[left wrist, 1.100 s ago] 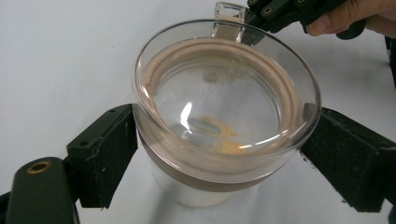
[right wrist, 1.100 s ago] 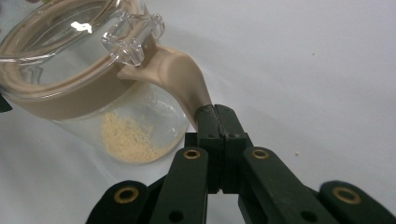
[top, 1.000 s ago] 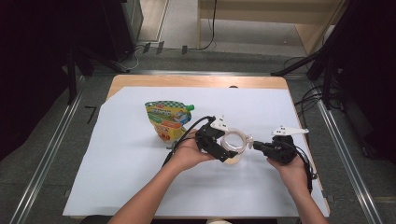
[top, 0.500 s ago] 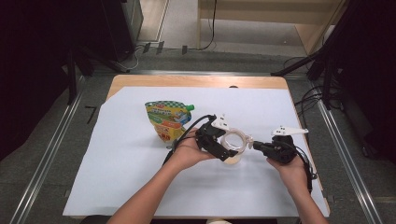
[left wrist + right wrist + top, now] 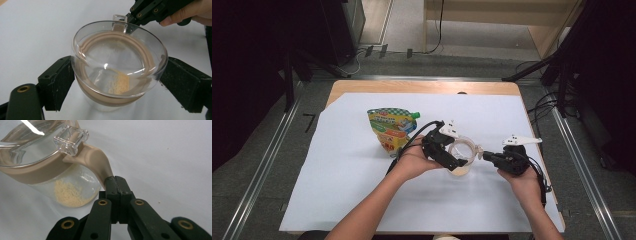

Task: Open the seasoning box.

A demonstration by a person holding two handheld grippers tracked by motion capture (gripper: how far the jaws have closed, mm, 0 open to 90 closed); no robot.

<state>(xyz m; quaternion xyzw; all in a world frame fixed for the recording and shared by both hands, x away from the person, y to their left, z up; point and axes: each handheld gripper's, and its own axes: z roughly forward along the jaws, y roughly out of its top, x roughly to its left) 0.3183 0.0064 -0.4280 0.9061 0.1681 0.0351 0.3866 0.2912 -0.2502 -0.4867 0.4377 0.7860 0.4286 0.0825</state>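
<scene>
Left hand-held gripper (image 5: 117,82) clamps the jar (image 5: 117,72) by its lid, jar standing on the bench (image 5: 342,165) near the pouch (image 5: 393,129). Right hand-held gripper (image 5: 115,182) is closed on the jar's beige handle (image 5: 96,162).

No readable text

The colourful pouch (image 5: 393,131) carries printed labels, but they are too small and blurred to read.

A colourful spouted pouch (image 5: 391,131) with a green cap lies on the white sheet (image 5: 342,170), left of centre. The sheet covers most of a wooden table (image 5: 362,87), whose bare far edge shows. Black cables (image 5: 377,50) run across the grey floor beyond the table.
</scene>
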